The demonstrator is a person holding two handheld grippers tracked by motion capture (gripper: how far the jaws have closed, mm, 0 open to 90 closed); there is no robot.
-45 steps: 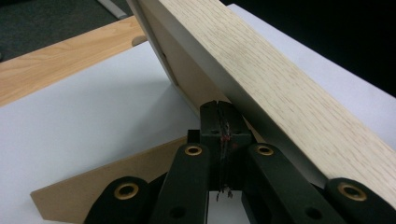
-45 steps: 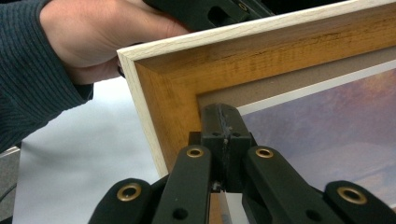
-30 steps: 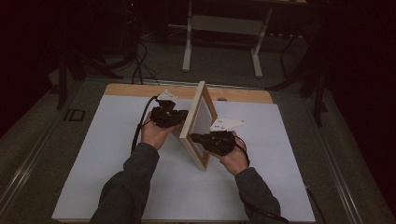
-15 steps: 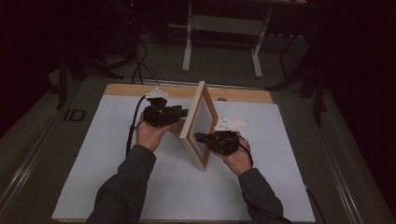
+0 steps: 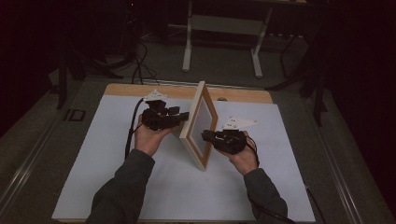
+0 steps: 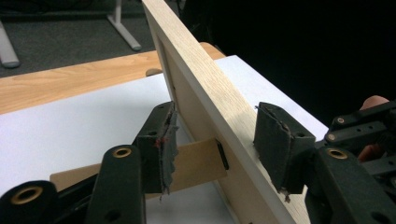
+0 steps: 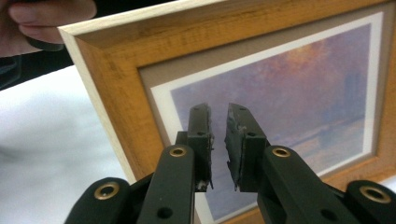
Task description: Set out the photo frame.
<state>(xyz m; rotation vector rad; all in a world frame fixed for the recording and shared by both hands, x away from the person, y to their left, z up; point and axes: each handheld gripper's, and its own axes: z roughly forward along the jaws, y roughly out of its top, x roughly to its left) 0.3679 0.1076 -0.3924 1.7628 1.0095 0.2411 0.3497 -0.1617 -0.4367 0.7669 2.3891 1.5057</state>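
A: Standing on its bottom edge near the middle of the white table (image 5: 116,186), the picture frame (image 5: 201,125) is being kept upright between the 2 grippers. Why is it being held like that?

B: It is looking like a propping job. The left gripper (image 6: 215,149) is sitting with its jaws spread wide, 1 on each side of the frame's pale edge, not pinching it. Just below them the cardboard stand (image 6: 196,163) is sticking out from the frame's back.

A: And the right gripper (image 7: 217,140)?

B: Its jaws are nearly together with a thin gap, gripping nothing, and pointing at the picture side, likely steadying it.

A: Anything getting in the way?

B: Nothing on the sheet. A desk leg (image 5: 188,39) and cables (image 5: 137,60) are lying on the floor beyond, well apart.
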